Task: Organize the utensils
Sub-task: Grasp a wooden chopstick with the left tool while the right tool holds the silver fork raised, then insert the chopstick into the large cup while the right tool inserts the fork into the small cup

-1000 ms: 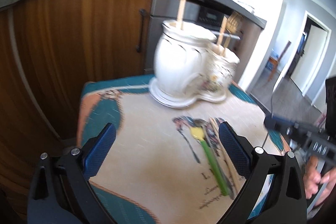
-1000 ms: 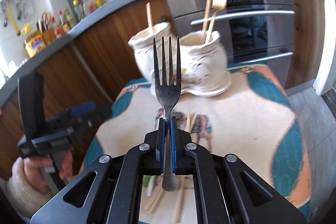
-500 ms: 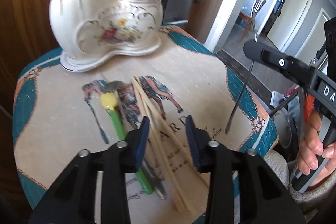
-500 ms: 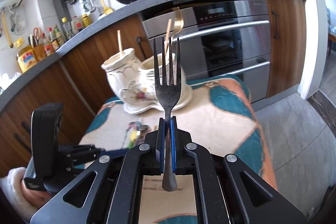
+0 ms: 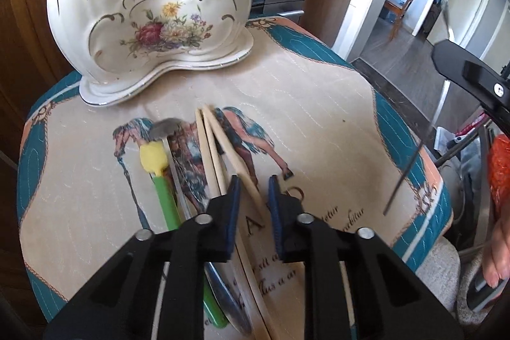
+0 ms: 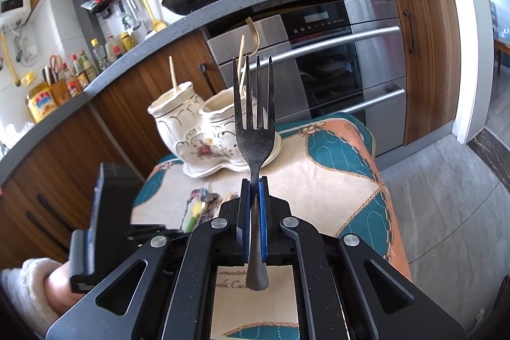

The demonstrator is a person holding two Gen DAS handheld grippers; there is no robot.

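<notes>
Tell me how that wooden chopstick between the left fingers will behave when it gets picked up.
The chopstick looks thin, rigid and light, so it should lift without bending. It seems round and tapered, so it may roll or swivel between the left gripper fingers. It lies against two other chopsticks, which could shift with it.

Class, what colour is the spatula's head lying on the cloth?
Yellow, on a green handle; the spatula shows best in the left wrist view.
</notes>
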